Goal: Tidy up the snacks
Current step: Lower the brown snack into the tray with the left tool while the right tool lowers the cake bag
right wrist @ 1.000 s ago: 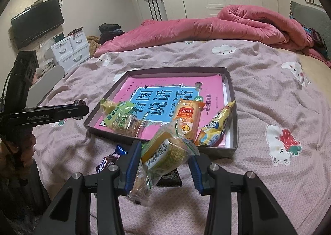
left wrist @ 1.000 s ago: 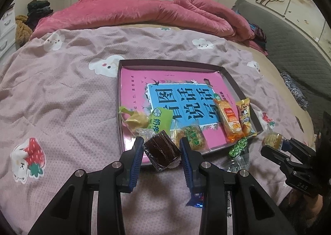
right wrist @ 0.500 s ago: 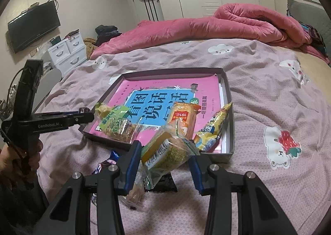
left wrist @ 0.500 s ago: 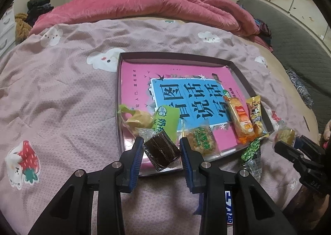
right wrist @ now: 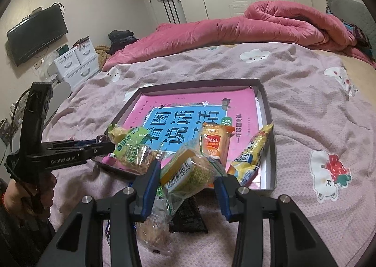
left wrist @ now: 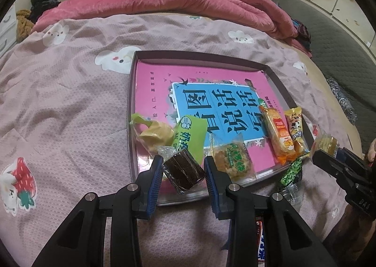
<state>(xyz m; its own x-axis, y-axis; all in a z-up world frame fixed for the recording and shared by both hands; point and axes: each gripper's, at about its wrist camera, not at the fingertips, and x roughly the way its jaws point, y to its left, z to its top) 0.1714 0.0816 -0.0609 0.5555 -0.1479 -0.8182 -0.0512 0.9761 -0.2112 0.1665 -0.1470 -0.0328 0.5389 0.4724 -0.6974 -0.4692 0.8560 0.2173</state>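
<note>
In the left wrist view my left gripper [left wrist: 183,163] is shut on a dark brown wrapped cake [left wrist: 184,171], held over the near left corner of the dark tray [left wrist: 131,102]. The tray holds a pink and blue book with several snack packets along its near edge. In the right wrist view my right gripper [right wrist: 188,173] is shut on a clear packet with a yellow-green cake [right wrist: 190,173], just in front of the tray's [right wrist: 268,107] near rim. The left gripper [right wrist: 105,143] shows there at the left, and the right gripper [left wrist: 317,151] shows at the left view's right edge.
Loose snacks lie on the pink bedspread under my right gripper: a black packet [right wrist: 188,217], a clear packet [right wrist: 152,227] and a green one [left wrist: 291,170]. A rolled pink duvet [right wrist: 258,25] lies behind the tray. White drawers [right wrist: 75,64] stand to the left of the bed.
My left gripper has sunk and come closer to the tray's near left corner with the brown cake still in it. The right gripper has stayed put with its packet.
</note>
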